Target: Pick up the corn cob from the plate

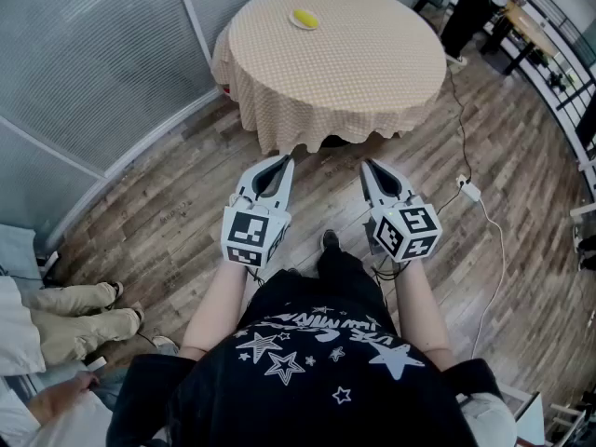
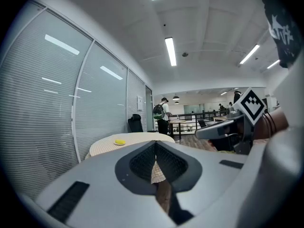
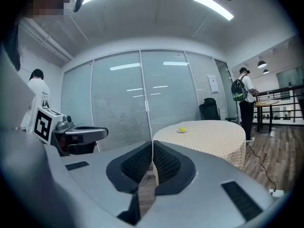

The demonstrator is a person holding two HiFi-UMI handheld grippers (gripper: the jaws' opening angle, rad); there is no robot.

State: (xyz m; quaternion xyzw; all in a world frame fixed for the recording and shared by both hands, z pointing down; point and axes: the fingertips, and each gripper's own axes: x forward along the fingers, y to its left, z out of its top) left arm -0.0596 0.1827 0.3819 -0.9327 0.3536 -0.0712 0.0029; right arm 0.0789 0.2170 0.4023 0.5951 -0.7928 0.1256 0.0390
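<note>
The left gripper (image 1: 282, 163) and right gripper (image 1: 368, 166) are held shut and empty, well apart from the table (image 1: 372, 73). The corn cob (image 1: 304, 18) is seen on the plate (image 1: 292, 22) by the table's far edge. If the jaws are not opened first, the corn could be knocked off.

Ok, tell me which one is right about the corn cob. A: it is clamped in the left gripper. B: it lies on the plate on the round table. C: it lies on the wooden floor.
B: the corn cob lies on the plate on the table, while the left gripper and right gripper are shut, empty, short of the table.
</note>
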